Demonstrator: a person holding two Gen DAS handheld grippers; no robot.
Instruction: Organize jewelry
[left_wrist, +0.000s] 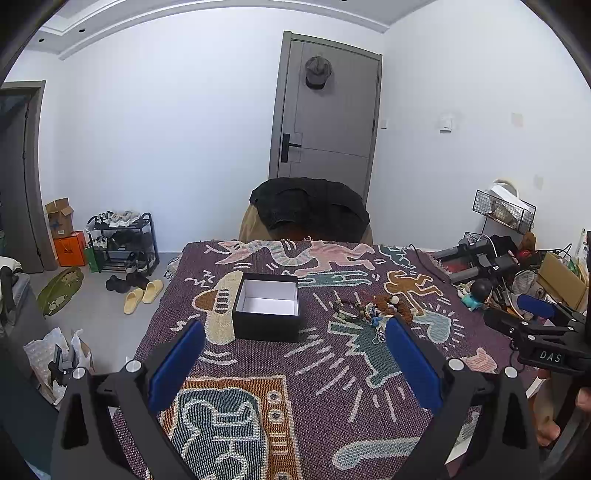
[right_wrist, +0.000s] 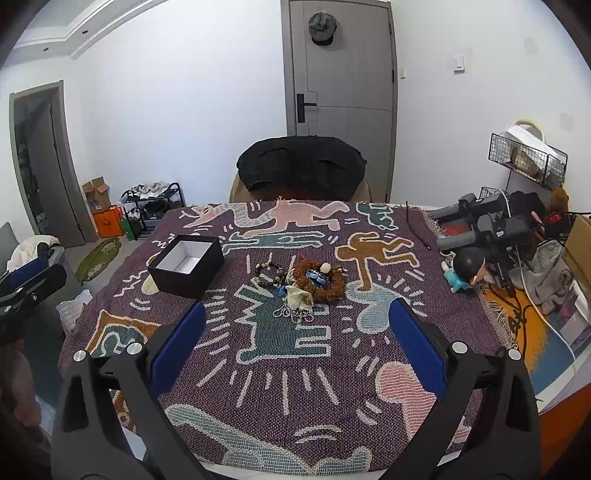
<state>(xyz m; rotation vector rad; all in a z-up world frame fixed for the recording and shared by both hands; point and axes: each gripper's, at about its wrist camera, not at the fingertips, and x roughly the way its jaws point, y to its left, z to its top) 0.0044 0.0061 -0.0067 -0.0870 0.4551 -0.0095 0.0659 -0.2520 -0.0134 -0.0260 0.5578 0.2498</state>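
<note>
Both blue-padded black grippers, left (left_wrist: 295, 354) and right (right_wrist: 297, 341), hover spread wide and empty above the purple woven figure-patterned table cloth (right_wrist: 280, 376). Beyond the right gripper lies the tangled heap of beaded bracelets and silver chain (right_wrist: 303, 286); left of it and apart stands the open black cardboard box with white lining (right_wrist: 186, 266), apparently empty. The likely best approach: pinch one outlying strand low, lift slowly so tangles shed, then carry it over the box.
</note>
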